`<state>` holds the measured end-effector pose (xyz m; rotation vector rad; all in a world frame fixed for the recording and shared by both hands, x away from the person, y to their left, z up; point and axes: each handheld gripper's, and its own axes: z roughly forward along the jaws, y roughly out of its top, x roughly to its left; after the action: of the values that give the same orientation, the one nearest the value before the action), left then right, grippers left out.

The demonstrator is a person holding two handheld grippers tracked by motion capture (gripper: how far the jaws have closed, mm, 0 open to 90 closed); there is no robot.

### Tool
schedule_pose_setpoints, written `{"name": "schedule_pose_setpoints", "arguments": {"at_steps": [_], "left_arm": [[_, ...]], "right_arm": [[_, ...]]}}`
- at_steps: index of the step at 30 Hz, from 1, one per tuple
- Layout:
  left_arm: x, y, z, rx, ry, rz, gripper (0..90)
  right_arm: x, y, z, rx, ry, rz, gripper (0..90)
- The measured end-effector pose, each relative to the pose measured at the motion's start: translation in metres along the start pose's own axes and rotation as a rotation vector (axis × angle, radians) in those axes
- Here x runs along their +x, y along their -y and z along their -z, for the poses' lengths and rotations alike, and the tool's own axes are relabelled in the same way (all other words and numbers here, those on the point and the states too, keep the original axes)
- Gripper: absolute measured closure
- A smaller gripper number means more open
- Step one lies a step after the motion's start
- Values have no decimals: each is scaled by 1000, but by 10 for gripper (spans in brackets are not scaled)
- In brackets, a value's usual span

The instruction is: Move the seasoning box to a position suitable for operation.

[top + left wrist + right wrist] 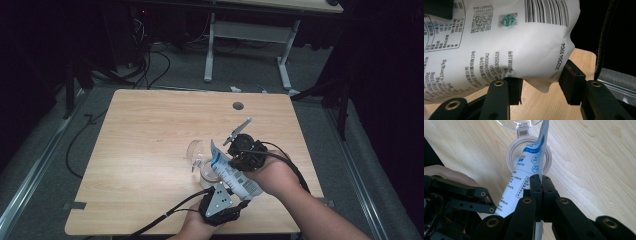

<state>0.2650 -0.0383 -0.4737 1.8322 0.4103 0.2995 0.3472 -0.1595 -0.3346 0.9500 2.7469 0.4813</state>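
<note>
Printed pouch, stamped 20250419C4, tilted over open jar; pinched in right gripper, clasped by left gripper.

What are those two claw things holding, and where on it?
A white printed pouch: the right gripper pinches its thin edge near the top; the left gripper straddles its bottom end; contact is unclear.

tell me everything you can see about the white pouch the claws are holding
The pouch is a soft white plastic bag with blue print at its upper end and a barcode, QR codes, small text and a date stamp on its back. It hangs tilted over a round clear container whose lid is flipped open. The right claw pinches one flat edge; the left claw straddles its bulging lower corner, pads at both sides.
</note>
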Motion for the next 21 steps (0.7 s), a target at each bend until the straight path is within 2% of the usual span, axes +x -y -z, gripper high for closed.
{"name": "schedule_pose_setpoints", "arguments": {"at_steps": [21], "left_arm": [[0,-4,0,-6,-4,-5,579]], "right_arm": [[0,-1,3,0,9,1,900]]}}
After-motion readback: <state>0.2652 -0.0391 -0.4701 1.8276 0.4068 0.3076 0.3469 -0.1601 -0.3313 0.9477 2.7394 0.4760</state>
